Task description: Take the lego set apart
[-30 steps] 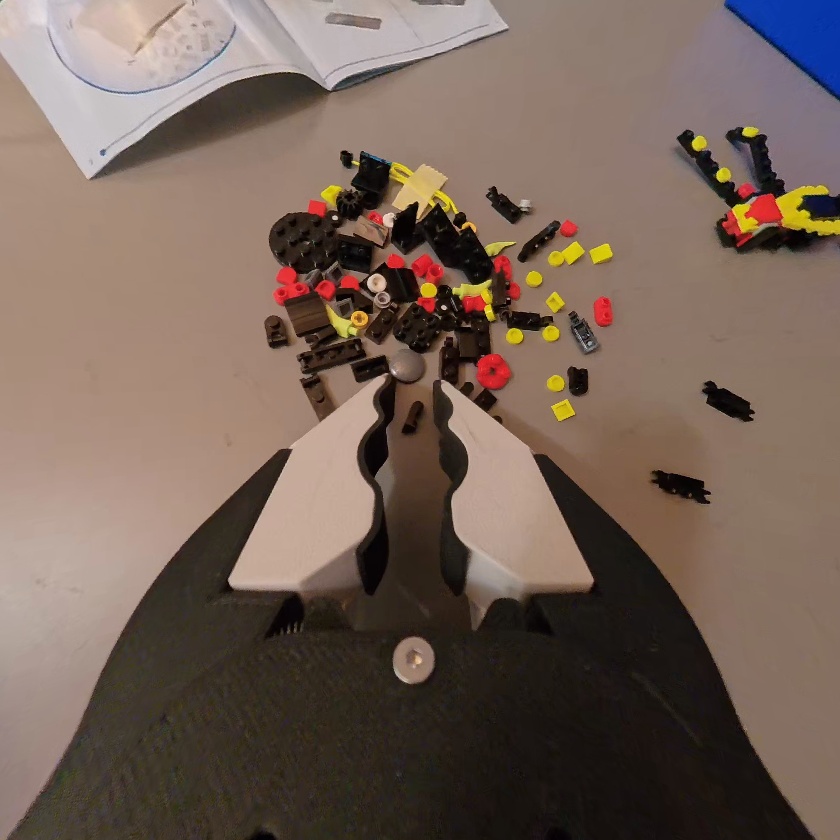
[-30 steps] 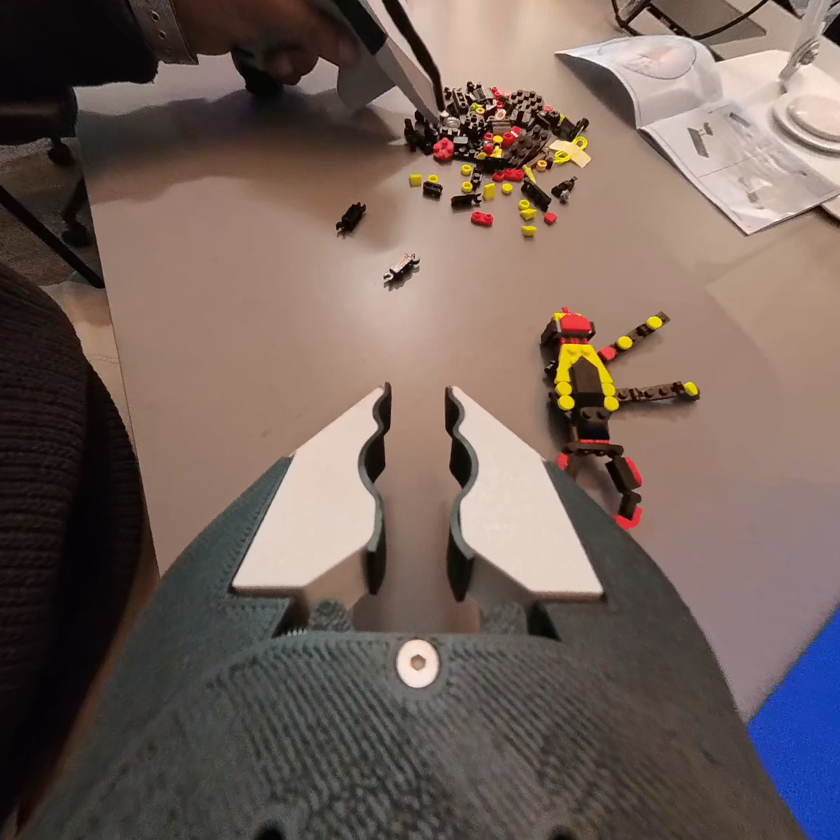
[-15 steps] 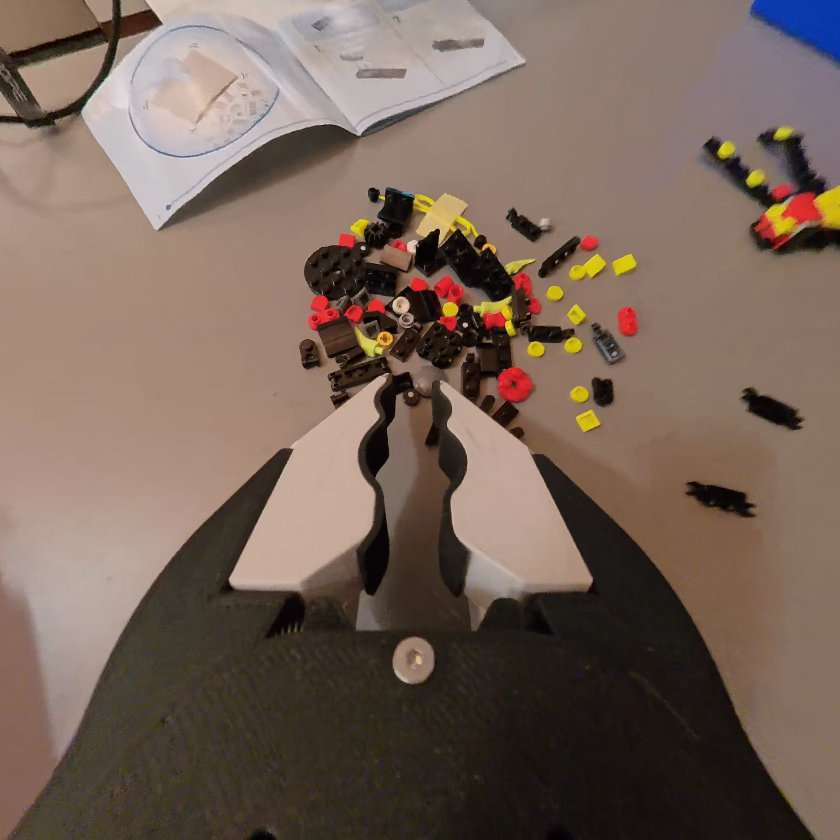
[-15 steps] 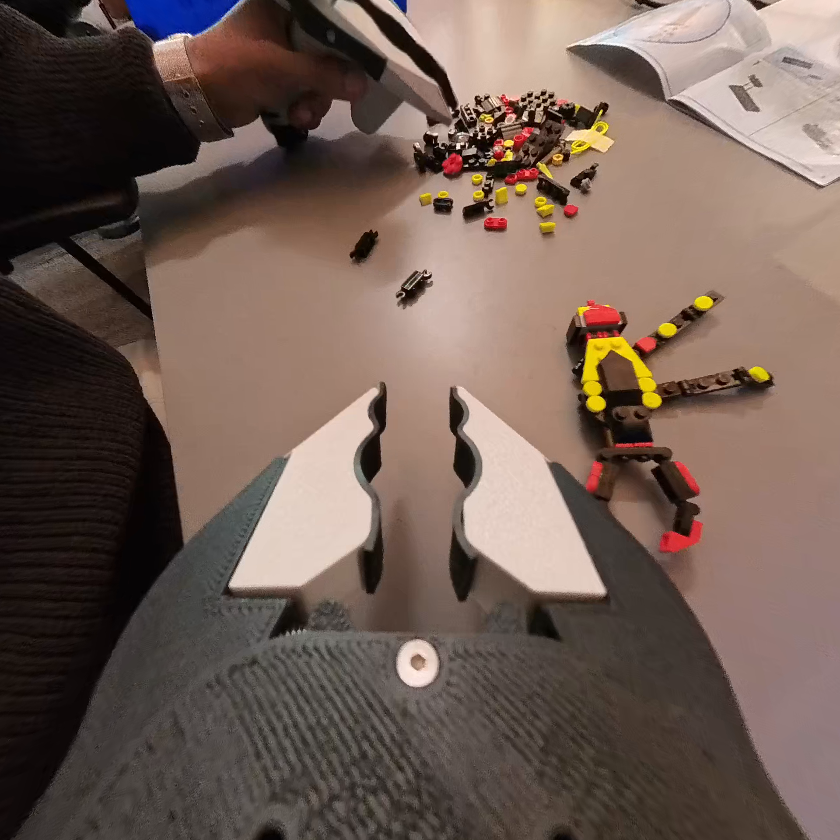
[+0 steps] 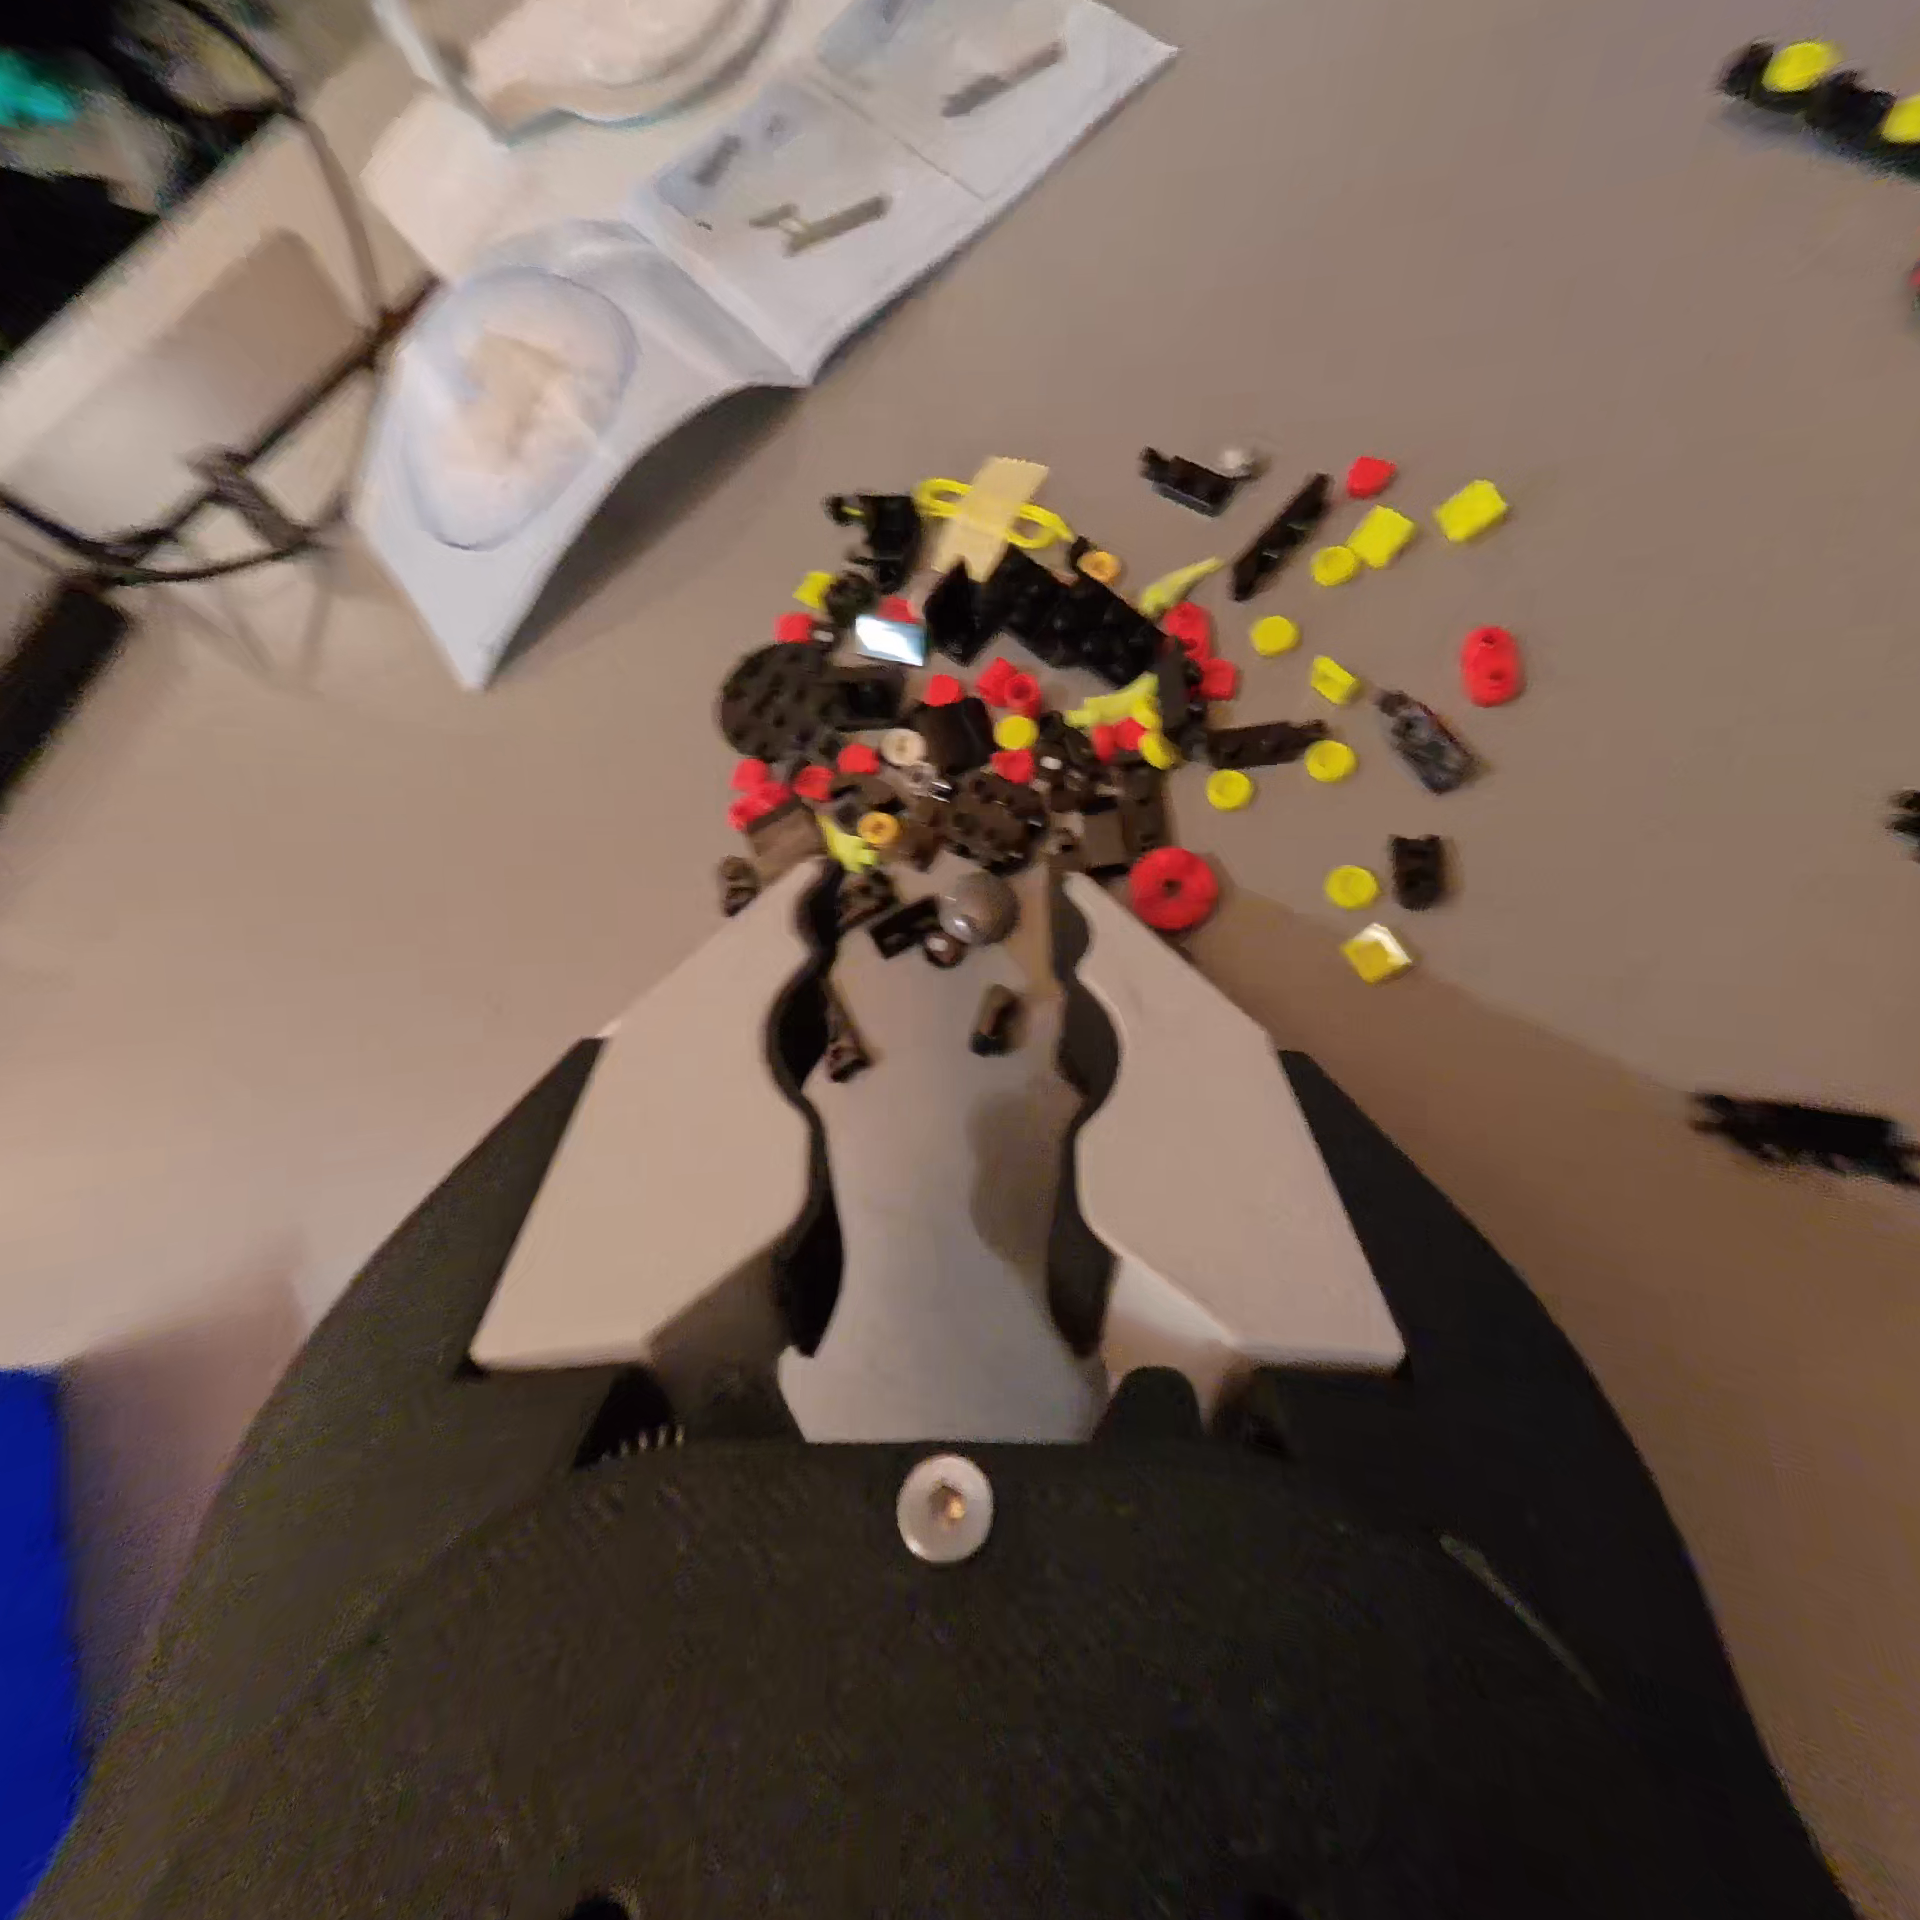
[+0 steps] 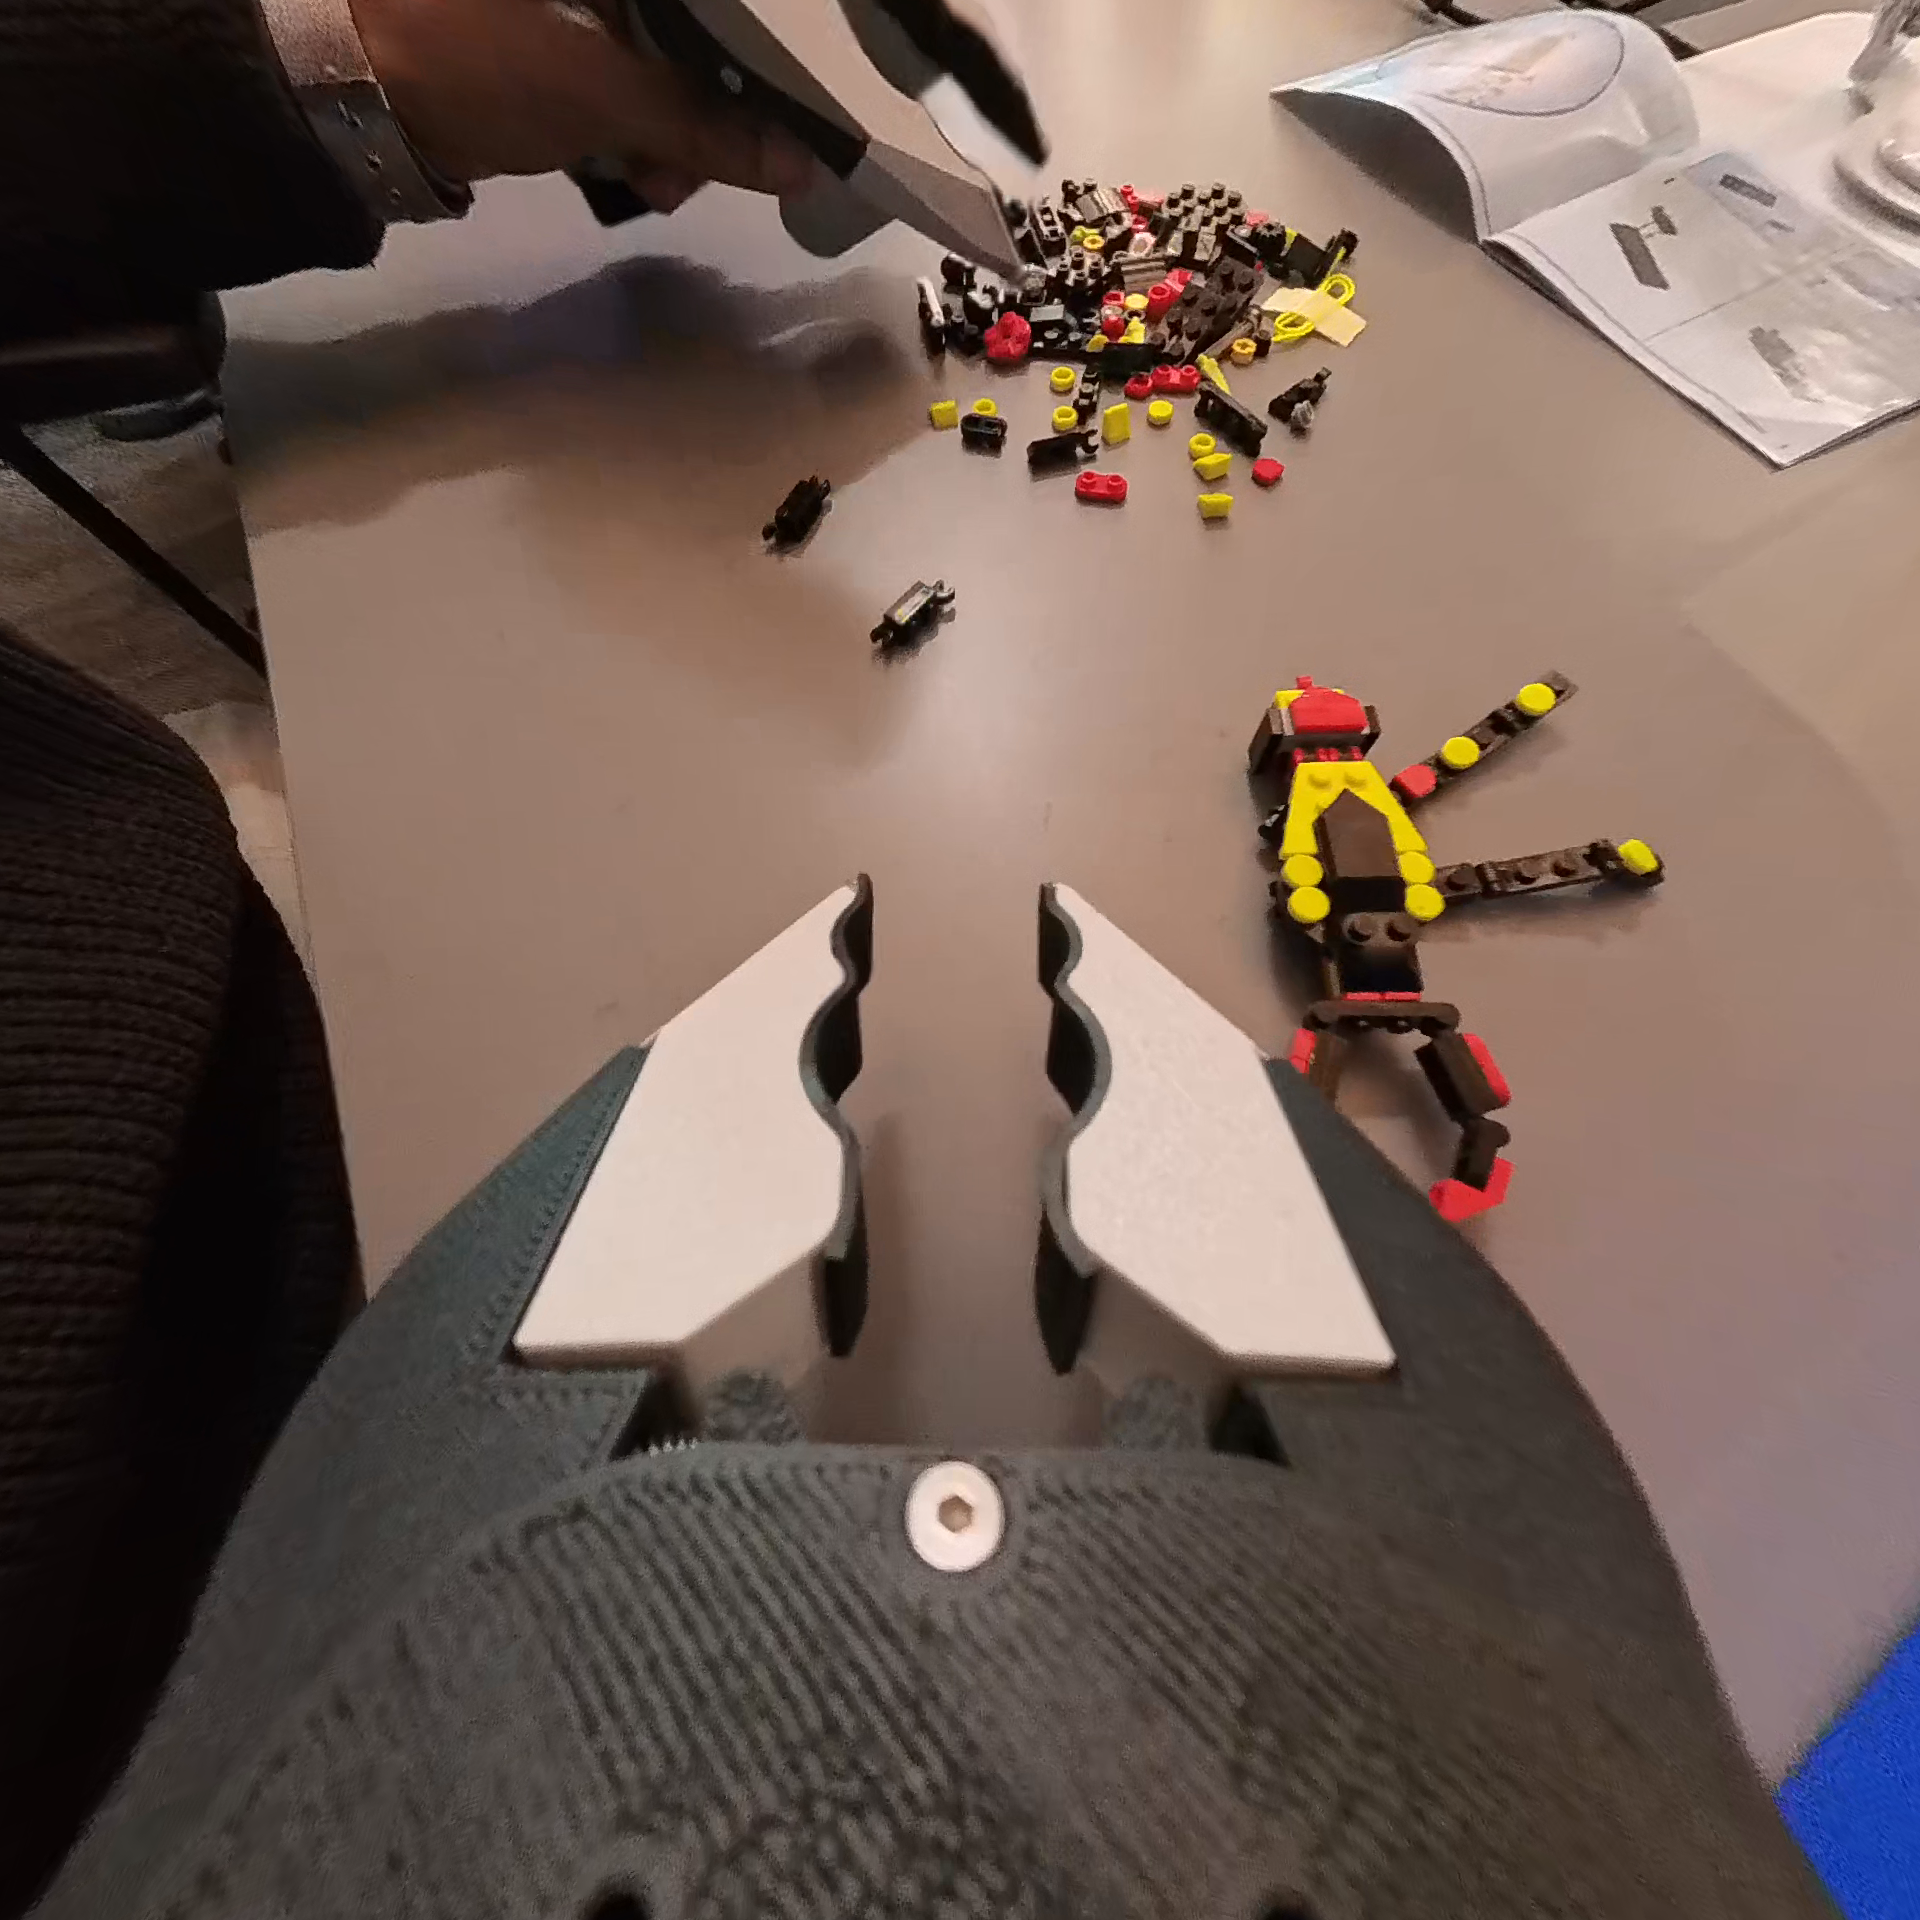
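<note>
While the left gripper (image 5: pixel 940 904) hangs over the near edge of the pile of loose bricks (image 5: pixel 1039 707), its jaws stand apart with nothing between the pads; a grey dome piece (image 5: pixel 977 904) and a few small black bits lie on the table (image 5: pixel 312 883) under the gap. From the right wrist view, that gripper comes in at eleven o'clock, tips down at the pile (image 6: pixel 1132 281). The right gripper (image 6: pixel 954 899) is spread too, empty, above bare tabletop. At about two o'clock from its tips lies the still-built lego figure (image 6: pixel 1351 883), flat on its back, yellow and red over dark brown, two studded arms reaching toward three o'clock. Two black connector pieces (image 6: pixel 912 615) sit apart at twelve o'clock, between gripper and pile. An open instruction booklet (image 6: pixel 1662 229) lies at one o'clock, beyond everything.
</note>
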Tool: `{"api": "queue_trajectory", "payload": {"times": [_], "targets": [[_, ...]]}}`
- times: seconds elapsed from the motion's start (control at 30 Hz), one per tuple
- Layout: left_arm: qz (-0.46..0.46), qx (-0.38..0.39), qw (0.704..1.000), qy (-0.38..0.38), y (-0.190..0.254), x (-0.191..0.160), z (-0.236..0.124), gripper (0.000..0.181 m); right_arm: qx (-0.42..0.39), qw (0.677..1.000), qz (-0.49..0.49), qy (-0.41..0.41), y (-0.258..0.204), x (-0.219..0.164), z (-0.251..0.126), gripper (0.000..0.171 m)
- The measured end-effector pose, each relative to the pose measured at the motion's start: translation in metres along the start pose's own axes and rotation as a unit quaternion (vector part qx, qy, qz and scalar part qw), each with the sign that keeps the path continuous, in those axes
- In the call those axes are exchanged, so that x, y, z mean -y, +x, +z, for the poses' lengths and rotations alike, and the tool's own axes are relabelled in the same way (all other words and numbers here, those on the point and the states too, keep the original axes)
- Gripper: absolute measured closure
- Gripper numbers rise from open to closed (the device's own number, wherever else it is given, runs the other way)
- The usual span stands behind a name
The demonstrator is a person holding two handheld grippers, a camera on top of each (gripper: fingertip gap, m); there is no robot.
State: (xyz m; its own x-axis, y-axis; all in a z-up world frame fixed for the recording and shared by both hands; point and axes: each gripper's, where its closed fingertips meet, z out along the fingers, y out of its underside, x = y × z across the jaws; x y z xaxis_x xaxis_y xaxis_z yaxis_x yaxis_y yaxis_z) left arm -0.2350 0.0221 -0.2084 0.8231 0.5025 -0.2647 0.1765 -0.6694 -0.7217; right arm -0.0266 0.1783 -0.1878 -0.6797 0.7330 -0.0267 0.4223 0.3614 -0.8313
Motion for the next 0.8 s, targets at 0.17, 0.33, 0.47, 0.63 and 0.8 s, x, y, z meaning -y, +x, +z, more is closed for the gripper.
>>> {"api": "queue_trajectory", "payload": {"times": [0.17, 0.33, 0.47, 0.63, 0.8], "targets": [[0.072, 0.08, 0.994, -0.002, -0.006, 0.009, -0.005, 0.134, -0.013, 0.999, -0.004, 0.031, -0.002, 0.013, -0.006, 0.12], [-0.008, 0.012, 0.998, 0.056, 0.012, 0.023, -0.009, 0.124, -0.02, 0.996, 0.007, 0.083, 0.0, 0.031, -0.014, 0.087], [-0.026, 0.01, 0.995, 0.097, 0.005, 0.03, -0.016, 0.139, 0.007, 0.985, 0.006, 0.175, -0.013, 0.065, -0.039, 0.082], [0.032, 0.128, 0.984, 0.123, -0.012, 0.033, -0.025, 0.142, -0.06, 0.986, -0.082, 0.134, -0.003, 0.05, -0.033, 0.101], [0.059, 0.17, 0.97, 0.165, -0.011, 0.046, -0.037, 0.159, -0.093, 0.981, -0.152, 0.077, 0.002, 0.033, -0.019, 0.128]]}}
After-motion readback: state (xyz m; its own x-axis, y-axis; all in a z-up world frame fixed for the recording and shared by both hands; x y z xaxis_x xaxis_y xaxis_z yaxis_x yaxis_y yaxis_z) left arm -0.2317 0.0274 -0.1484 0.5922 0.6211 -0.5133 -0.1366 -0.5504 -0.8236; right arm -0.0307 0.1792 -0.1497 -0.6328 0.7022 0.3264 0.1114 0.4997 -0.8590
